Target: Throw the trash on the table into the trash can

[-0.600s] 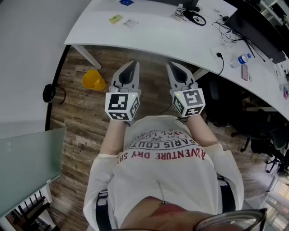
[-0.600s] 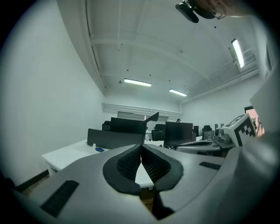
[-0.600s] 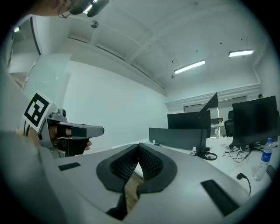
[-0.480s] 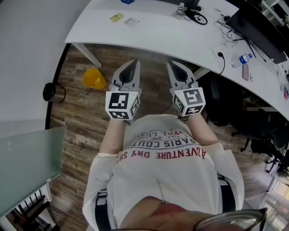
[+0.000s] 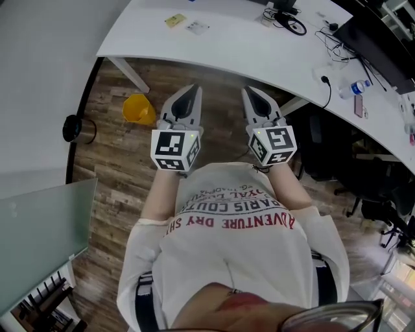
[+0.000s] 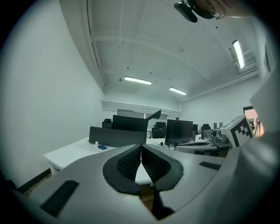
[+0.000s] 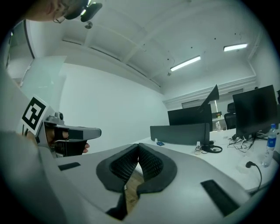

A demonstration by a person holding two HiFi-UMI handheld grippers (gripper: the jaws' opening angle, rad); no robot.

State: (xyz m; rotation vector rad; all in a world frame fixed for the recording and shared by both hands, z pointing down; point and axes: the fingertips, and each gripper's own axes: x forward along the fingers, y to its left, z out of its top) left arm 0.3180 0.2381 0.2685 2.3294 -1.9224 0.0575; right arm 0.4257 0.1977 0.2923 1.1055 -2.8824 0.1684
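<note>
Wooden floor planks fill the middle of the head view, and a long, curved white tabletop [image 5: 246, 55] crosses the top. A person in a white T-shirt [image 5: 233, 253] with red lettering stands back from it, holding a pair of tongs in each hand at about waist height, side by side, both pointing level towards the tabletop.

The left tongs [image 5: 190, 95] are closed with nothing between them; in the left gripper view the dark ribbed pads [image 6: 131, 161] meet at their tips. The right tongs [image 5: 253, 97] are also closed and empty.

The trash lies on the far left part of the tabletop, well apart from both tongs: a small yellowish piece [image 5: 174, 20] and, just beside it, a pale flat packet [image 5: 197, 26].

A yellow trash can [image 5: 139, 109] sits on the floor near the table leg [image 5: 128, 73], to the left of the left tongs. Further right, the tabletop holds black cables [image 5: 290, 23] and a plastic bottle [image 5: 362, 86].
</note>
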